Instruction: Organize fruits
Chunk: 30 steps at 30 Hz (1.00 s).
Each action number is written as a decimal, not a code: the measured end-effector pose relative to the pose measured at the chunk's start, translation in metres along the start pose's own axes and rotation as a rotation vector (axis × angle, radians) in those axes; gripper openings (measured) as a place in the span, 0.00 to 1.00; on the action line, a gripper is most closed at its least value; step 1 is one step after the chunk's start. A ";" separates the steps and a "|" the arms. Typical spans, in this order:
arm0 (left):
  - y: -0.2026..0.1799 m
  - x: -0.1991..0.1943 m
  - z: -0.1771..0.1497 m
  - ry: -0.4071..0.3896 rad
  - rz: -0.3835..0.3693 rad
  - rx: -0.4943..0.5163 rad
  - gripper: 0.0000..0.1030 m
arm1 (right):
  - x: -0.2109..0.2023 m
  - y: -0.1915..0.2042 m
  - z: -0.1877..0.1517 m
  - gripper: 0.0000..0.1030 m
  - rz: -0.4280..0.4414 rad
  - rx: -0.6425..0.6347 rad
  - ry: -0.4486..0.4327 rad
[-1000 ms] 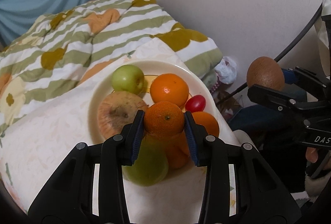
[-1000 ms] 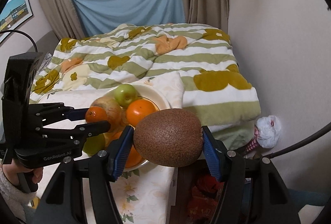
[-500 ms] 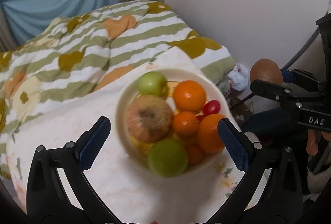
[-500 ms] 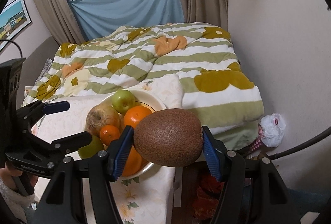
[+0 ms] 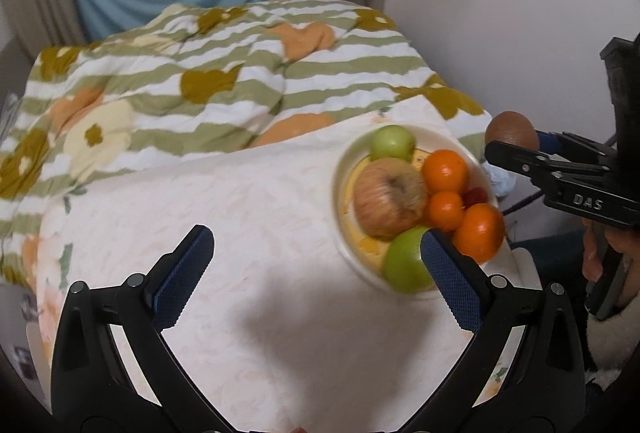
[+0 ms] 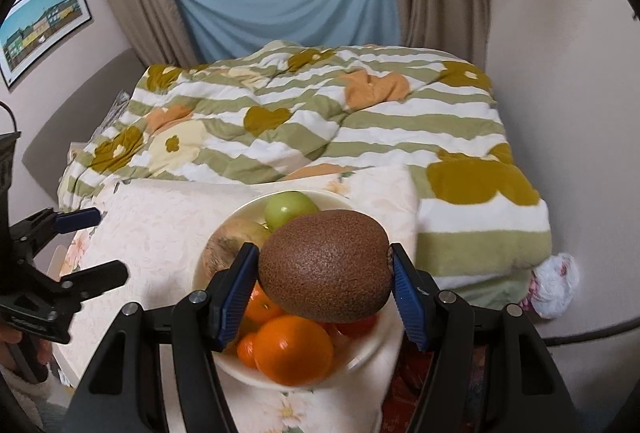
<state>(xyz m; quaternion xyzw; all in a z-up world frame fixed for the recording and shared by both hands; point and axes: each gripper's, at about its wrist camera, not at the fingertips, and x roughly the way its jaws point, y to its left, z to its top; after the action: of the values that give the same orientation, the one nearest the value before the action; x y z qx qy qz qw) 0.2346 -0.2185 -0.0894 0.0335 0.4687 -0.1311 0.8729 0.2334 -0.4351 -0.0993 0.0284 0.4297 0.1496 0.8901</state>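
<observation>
A cream plate (image 5: 340,189) on the floral tablecloth holds two green apples (image 5: 392,143), a brownish apple (image 5: 390,203), three oranges (image 5: 446,171) and a cherry tomato (image 5: 476,196). My left gripper (image 5: 316,249) is open wide with nothing between its fingers, hanging over bare cloth left of the plate; its right pad overlaps the near green apple (image 5: 406,261). My right gripper (image 6: 322,253) is shut on a brown kiwi (image 6: 326,267) and holds it in the air above the plate (image 6: 240,373). The kiwi hides part of the fruit pile. The left gripper (image 6: 94,245) shows at the far left.
A green striped quilt (image 6: 320,121) covers the bed behind the table. The table's right edge drops off near a pale wall, with a white plastic bag (image 6: 554,287) on the floor. A person's hand in a fuzzy sleeve (image 5: 608,333) holds the right gripper.
The left gripper let go of the small orange on the plate, opened wide and drew away to the left. The right gripper carried the kiwi over the plate.
</observation>
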 end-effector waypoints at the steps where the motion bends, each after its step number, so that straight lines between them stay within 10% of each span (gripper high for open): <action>1: 0.005 -0.001 -0.002 0.002 0.010 -0.011 1.00 | 0.006 0.002 0.002 0.59 0.007 -0.009 0.005; 21: 0.044 0.011 -0.035 0.042 0.078 -0.143 1.00 | 0.070 0.005 0.015 0.60 0.078 -0.025 0.064; 27: 0.047 0.010 -0.037 0.049 0.111 -0.161 1.00 | 0.062 0.007 0.016 0.98 0.098 -0.031 0.005; 30: 0.050 0.008 -0.039 0.045 0.112 -0.176 1.00 | 0.061 0.009 0.015 0.99 0.082 -0.042 -0.001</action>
<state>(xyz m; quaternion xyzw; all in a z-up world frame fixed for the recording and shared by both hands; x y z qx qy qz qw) 0.2199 -0.1650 -0.1208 -0.0143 0.4952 -0.0398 0.8677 0.2783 -0.4074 -0.1348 0.0274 0.4247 0.1947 0.8837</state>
